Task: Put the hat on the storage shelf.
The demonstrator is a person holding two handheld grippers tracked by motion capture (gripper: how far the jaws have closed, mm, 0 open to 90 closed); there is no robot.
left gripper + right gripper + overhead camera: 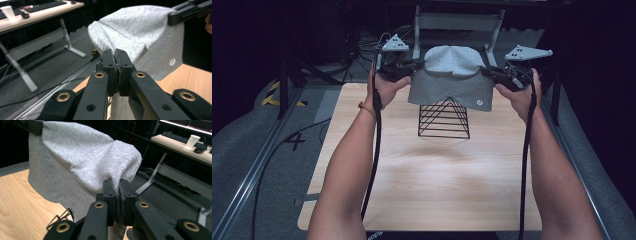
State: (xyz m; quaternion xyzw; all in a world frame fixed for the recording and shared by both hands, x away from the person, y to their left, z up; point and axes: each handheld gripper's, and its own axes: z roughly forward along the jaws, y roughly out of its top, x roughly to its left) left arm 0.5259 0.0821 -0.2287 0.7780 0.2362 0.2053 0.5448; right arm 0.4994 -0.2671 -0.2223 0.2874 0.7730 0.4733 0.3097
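Wire rack [444, 119] half under cloth [451, 75]

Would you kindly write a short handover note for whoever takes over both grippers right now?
Left gripper: shut on the left edge of the grey beanie.
Right gripper: shut on the beanie's right edge.
Where things are: the beanie hangs stretched between the two grippers, above the black wire pyramid stand at the far end of the wooden table; its lower hem drapes over the stand's tip.
Done: beanie gripped on both sides and held over the stand.
Left: probably lower it onto the stand, then release both grippers.
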